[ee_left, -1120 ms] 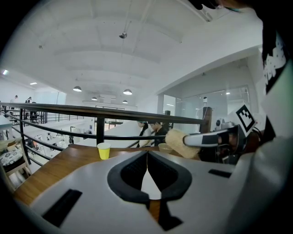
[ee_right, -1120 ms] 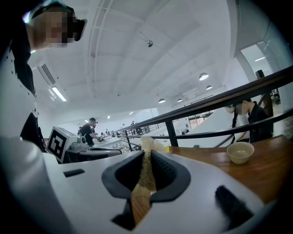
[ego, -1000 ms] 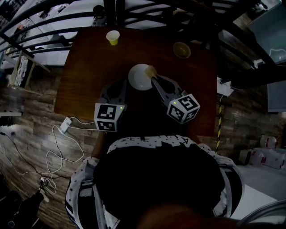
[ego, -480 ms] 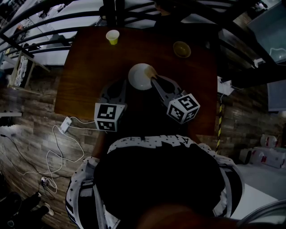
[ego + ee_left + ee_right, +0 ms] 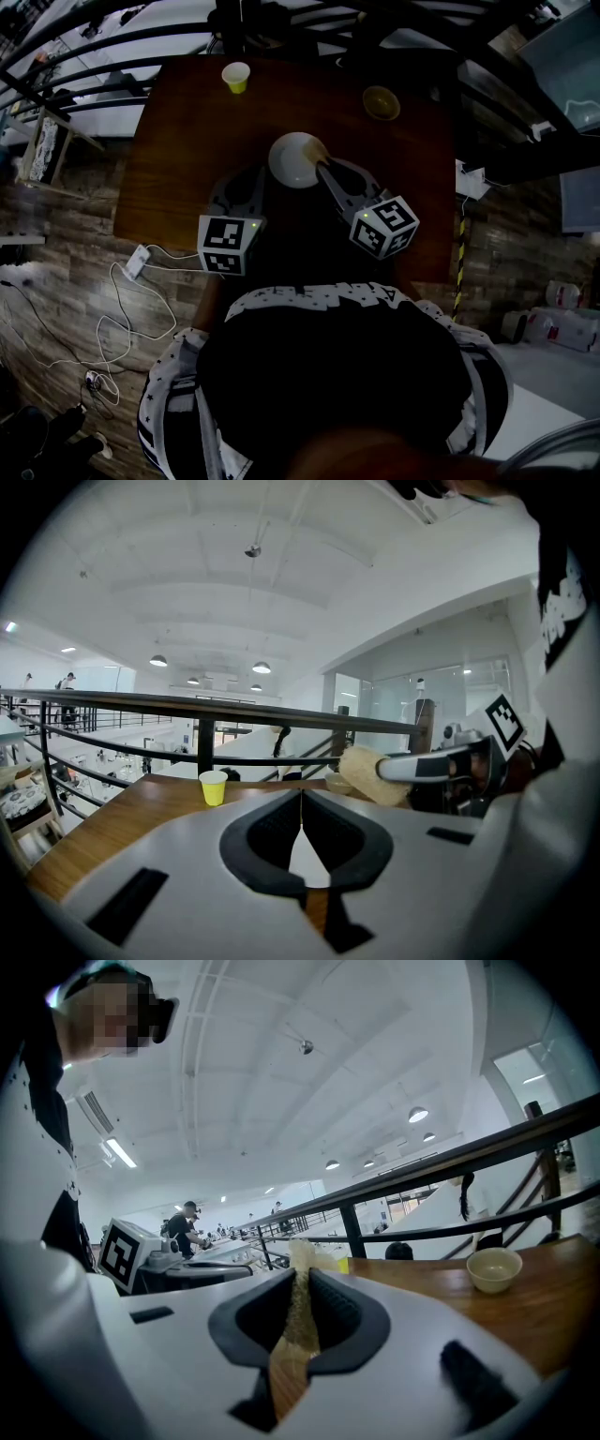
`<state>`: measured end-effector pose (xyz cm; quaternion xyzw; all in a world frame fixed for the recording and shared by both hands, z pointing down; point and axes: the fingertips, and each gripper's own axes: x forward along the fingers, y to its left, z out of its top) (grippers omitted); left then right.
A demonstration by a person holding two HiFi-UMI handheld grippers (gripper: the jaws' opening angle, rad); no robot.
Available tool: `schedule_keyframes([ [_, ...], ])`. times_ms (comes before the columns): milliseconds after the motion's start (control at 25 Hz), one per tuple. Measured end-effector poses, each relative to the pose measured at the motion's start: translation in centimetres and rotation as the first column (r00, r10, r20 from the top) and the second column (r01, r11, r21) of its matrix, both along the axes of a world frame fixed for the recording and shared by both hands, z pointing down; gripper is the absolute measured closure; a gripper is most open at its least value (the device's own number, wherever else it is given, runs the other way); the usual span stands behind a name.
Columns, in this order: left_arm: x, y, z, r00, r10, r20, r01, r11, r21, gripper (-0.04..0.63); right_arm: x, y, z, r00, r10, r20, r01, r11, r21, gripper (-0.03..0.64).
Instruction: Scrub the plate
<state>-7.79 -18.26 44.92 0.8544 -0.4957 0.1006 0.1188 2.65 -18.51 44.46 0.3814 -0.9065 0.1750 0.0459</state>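
The white plate (image 5: 292,161) sits over the middle of the brown table (image 5: 183,159), right in front of the person, and both tools meet at it from opposite sides. The left gripper (image 5: 301,805) is closed on the plate's near-left rim; in its own view a thin white sliver of the plate shows pinched between the dark pads. The right gripper (image 5: 302,1283) is clamped on a tan sponge (image 5: 369,772), whose fibrous body runs up between its jaws and sticks out past their tips. From the head view the sponge rests at the plate's far-right rim, touching or just above it; which one is hard to tell. So the plate's open face lies to the left of the sponge and slightly toward the person, and the right hand is the one placed to do the rubbing while the left steadies the dish. The scrubbing stroke probably has to sweep leftward across the face, toward the left gripper's hold. A yellow cup (image 5: 236,77) and a small bowl (image 5: 381,103) stand well apart at the table's far edge, out of the way.
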Motion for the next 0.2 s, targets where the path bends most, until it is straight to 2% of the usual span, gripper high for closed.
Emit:
schedule_keyframes([
  [200, -0.15, 0.0, 0.08, 1.0, -0.001, -0.001, 0.001, 1.0, 0.0, 0.581, -0.09, 0.04, 0.15, 1.0, 0.001, -0.003, -0.001, 1.0, -0.001, 0.568],
])
